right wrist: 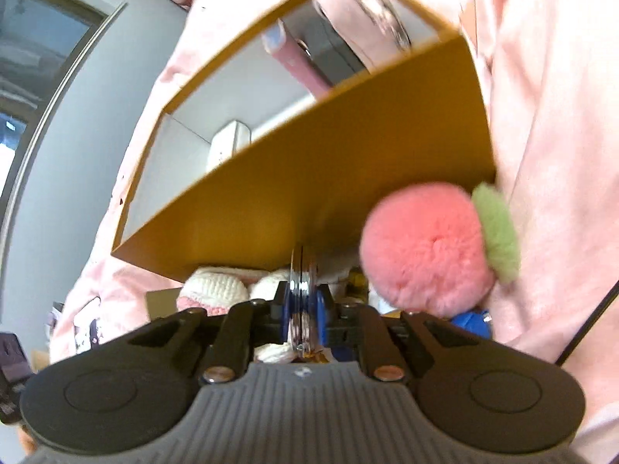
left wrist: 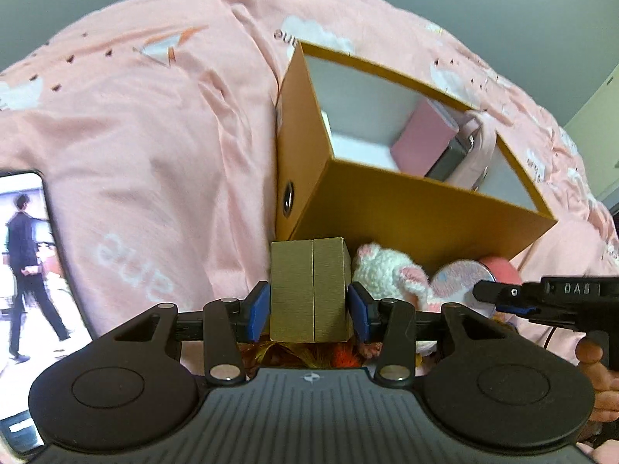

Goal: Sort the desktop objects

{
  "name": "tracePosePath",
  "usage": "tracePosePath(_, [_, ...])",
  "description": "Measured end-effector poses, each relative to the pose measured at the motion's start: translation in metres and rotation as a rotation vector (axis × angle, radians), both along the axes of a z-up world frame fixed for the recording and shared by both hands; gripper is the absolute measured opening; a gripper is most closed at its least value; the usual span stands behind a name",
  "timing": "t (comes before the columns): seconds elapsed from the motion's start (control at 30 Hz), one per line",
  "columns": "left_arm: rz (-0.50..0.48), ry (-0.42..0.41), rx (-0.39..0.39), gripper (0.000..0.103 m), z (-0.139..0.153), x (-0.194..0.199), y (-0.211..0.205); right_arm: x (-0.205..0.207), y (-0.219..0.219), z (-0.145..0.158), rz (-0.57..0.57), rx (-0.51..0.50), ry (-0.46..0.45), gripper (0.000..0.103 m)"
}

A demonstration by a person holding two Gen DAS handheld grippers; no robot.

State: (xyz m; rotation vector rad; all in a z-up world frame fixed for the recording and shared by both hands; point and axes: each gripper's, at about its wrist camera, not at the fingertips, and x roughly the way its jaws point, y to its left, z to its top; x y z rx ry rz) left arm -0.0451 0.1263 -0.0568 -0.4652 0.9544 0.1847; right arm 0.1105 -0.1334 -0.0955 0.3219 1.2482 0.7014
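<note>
My left gripper (left wrist: 309,307) is shut on a small gold box (left wrist: 309,290), held in front of an open orange storage box (left wrist: 371,208) with a white inside. In it lie a pink case (left wrist: 421,135) and a pale pink pouch (left wrist: 474,150). My right gripper (right wrist: 303,309) is shut on a round compact mirror (right wrist: 303,290), seen edge-on; the mirror also shows in the left wrist view (left wrist: 462,278), at the right. The orange box (right wrist: 348,162) stands close ahead of the right gripper. A pink plush ball with a green leaf (right wrist: 429,247) lies against the box's near wall.
A pink printed cloth (left wrist: 154,135) covers the surface. A white knitted toy with pink ears (left wrist: 387,270) lies by the orange box. A phone with a lit screen (left wrist: 27,270) lies at the left. A white item (right wrist: 230,141) sits in the box's corner.
</note>
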Motion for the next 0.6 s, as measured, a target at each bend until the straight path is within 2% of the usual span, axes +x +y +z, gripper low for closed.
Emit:
tracePosePath(0.2, [0.006, -0.064, -0.014, 0.05, 0.024, -0.011, 0.004, -0.035, -0.023, 0.017, 0.026, 0.005, -0.09, 0.014])
tracePosePath(0.27, [-0.002, -0.087, -0.004, 0.05, 0.034, -0.015, 0.003, -0.012, -0.029, 0.019, 0.03, 0.003, -0.13, 0.014])
tracePosePath(0.33, [-0.019, -0.118, 0.009, 0.05, 0.047, -0.017, -0.001, -0.011, -0.056, 0.038, 0.036, 0.008, -0.171, 0.014])
tracePosePath(0.6, [-0.066, -0.235, -0.028, 0.05, 0.089, -0.011, -0.006, -0.009, -0.062, 0.079, 0.072, 0.095, -0.28, 0.014])
